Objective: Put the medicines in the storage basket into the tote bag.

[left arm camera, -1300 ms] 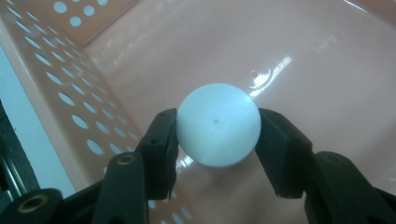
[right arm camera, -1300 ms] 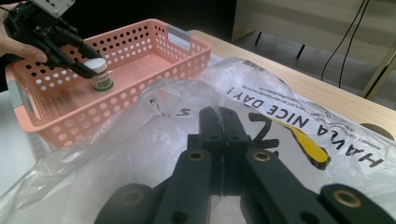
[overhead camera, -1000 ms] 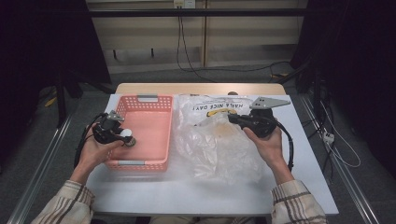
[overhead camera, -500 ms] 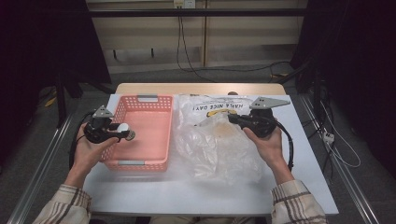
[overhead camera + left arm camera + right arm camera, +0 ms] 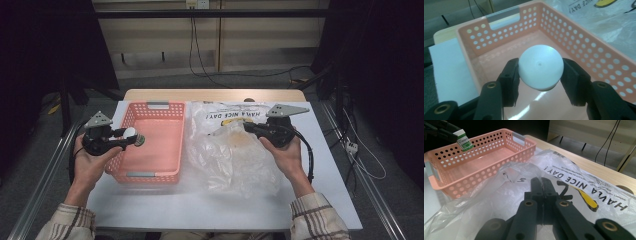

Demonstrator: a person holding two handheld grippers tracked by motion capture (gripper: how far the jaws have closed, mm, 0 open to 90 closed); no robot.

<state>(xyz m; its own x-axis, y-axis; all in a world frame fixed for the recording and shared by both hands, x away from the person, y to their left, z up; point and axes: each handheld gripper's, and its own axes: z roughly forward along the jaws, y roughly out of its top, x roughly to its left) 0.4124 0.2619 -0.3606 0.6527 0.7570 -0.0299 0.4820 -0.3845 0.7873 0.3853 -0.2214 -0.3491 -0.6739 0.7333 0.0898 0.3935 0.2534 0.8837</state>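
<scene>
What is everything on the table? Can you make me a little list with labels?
table: white top
basket: pink, holes in walls, nothing lying inside
bag: clear crinkly plastic, printed HAVE A NICE DAY
left gripper: fingers squeeze a white rounded object above the basket
right gripper: fingers closed, pinching the bag
</scene>
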